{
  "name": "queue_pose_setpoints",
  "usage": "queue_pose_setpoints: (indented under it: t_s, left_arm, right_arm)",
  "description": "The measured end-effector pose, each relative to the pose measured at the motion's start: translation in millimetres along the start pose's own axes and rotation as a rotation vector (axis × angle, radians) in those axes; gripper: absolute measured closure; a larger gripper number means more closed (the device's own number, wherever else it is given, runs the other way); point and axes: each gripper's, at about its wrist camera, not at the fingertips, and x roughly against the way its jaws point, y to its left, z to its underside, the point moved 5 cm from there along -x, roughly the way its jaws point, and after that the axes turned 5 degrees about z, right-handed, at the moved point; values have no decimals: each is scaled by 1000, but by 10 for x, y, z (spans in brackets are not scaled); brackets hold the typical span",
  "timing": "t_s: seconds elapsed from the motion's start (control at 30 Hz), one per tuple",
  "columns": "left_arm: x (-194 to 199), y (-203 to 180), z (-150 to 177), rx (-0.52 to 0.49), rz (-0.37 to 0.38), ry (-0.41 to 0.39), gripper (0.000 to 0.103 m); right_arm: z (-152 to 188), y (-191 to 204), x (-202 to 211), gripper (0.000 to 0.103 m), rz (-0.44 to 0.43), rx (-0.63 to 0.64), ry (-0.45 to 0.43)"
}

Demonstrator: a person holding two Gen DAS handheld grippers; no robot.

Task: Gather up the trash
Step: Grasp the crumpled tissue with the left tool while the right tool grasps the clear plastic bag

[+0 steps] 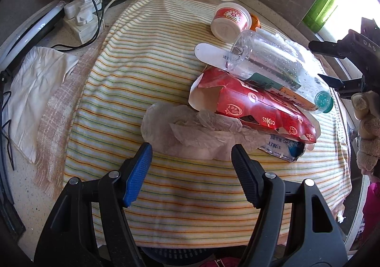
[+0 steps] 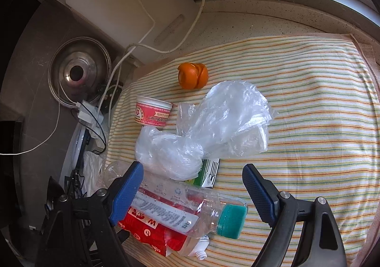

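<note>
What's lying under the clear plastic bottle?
The clear plastic bottle rests across the red carton. Beneath the carton a crushed foil pack pokes out; anything else below is covered.

Cloth (image 1: pixel 147 72): white ground, orange, yellow and green stripes. Carton (image 1: pixel 256 110): red with white print; bottle (image 2: pixel 190 210): clear, teal cap (image 2: pixel 231 220), at its 12 o'clock a translucent bag (image 2: pixel 213 119). Cup (image 2: pixel 153 111): white and red; peel (image 2: pixel 192 76): orange.

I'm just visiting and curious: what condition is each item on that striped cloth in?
Plastic bottle: capped, lying across the red carton.
Red carton: torn open, flattened.
Paper cup: on its side.
Clear bag: crumpled.
Orange peel: curled.
Left fingers: open.
Right fingers: open.
</note>
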Motion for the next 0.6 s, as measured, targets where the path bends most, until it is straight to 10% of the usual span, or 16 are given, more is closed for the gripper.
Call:
queue_pose_setpoints:
  t_s: [0.37,0.6]
  left_arm:
    - [-142,193,-56,65,-2,17,78]
    - [-106,294,-65,89,1,9,96]
  right_arm:
    - [-83,43,-239,19,19,-57,44]
    - [-87,70,-313,39,33,-59,60]
